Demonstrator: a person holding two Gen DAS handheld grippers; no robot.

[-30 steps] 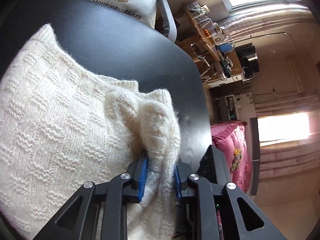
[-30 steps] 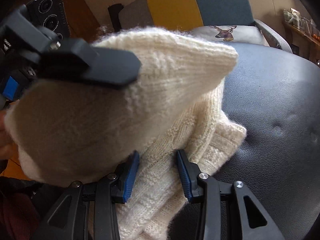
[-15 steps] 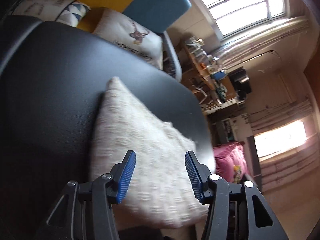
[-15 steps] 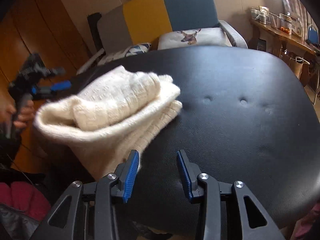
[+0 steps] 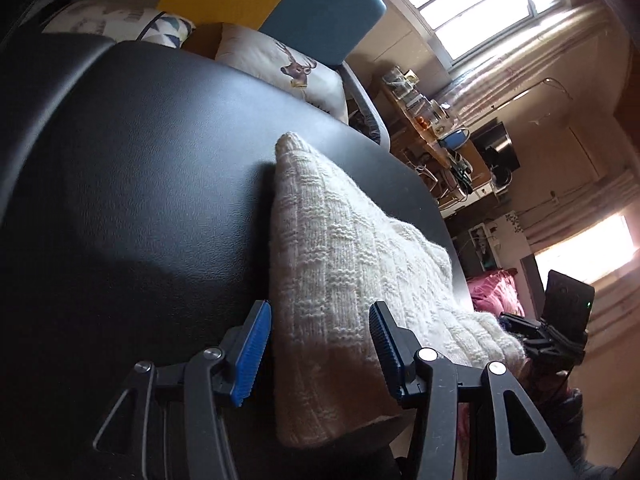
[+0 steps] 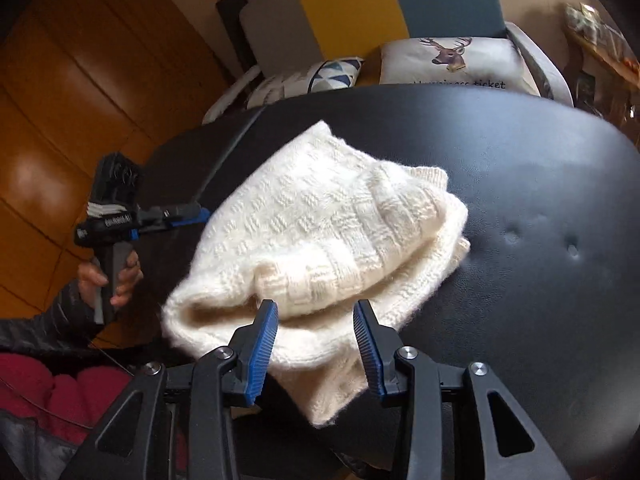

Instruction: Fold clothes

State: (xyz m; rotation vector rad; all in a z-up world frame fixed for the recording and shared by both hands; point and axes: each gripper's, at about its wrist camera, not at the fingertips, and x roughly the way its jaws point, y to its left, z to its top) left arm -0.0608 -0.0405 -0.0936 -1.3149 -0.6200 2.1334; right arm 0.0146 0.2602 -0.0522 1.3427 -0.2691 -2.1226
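Hovering both grippers apart: we see the folded cream sweater (image 6: pixel 320 232) on the black table (image 6: pixel 520 168), just ahead of the right gripper (image 6: pixel 316 336) and left gripper (image 5: pixel 320 344), unclamped.

One folded cream sweater (image 6: pixel 320 236) lies on one black worktop (image 6: pixel 520 168). Two grippers are in view, the left gripper (image 5: pixel 316 350) and the right gripper (image 6: pixel 316 346). Behind the worktop sit two cushions, a deer cushion (image 6: pixel 452 62) and a triangle-patterned cushion (image 6: pixel 316 78).
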